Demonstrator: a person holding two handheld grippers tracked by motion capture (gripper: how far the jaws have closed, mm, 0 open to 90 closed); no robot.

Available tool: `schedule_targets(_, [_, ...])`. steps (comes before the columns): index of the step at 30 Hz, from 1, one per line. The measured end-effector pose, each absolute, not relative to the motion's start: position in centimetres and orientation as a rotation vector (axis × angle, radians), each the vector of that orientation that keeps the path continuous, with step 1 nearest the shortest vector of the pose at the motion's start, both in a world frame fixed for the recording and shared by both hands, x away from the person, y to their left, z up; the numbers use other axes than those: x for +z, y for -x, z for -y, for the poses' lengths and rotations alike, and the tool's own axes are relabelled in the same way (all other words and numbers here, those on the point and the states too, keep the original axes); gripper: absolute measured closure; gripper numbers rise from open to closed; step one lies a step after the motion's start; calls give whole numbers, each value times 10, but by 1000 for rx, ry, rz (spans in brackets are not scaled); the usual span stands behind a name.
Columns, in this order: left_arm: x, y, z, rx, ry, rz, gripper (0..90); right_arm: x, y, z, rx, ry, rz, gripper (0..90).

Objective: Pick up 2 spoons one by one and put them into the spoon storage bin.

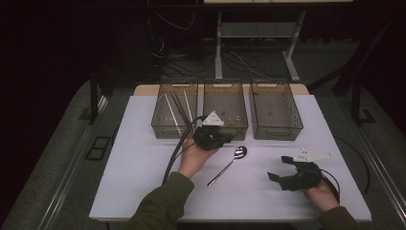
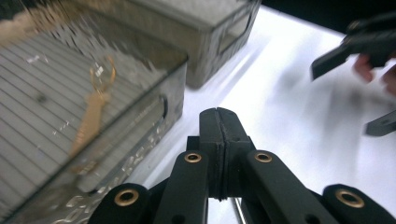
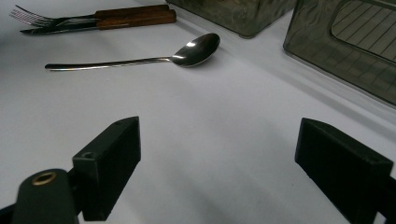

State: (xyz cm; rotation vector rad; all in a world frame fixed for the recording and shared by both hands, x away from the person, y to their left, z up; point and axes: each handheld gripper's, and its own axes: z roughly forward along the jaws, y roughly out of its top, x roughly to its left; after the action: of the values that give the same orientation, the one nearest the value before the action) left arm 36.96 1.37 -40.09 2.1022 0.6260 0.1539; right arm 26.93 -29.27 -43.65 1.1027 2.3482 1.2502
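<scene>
**Cutlery sorting at a white table: left jaws closed, right jaws apart**

A white table stands in a dark room, with cables on the floor beyond its far edge. Three wire-mesh baskets sit in a row along the far edge; the middle one holds a gold-coloured utensil. A polished steel spoon lies near the table's centre, bowl toward the baskets, handle toward the near edge. A wooden-handled fork and knife lie together beyond it in the right gripper view. The left gripper, just in front of the middle basket, has its jaws pressed together on nothing. The right gripper, near the near-right corner, rests with jaws wide apart, empty.
</scene>
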Motion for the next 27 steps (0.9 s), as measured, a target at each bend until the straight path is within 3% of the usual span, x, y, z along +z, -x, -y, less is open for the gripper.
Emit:
schedule_targets(10, [-439, -382, 11, 168, -2177, -705, 893, -436, -269, 293, 1253, -1096, -2348, 144])
schedule_targets(27, [-454, -393, 24, 151, -2195, -750, 894, -436, -269, 293, 1257, -1093, -2349, 144])
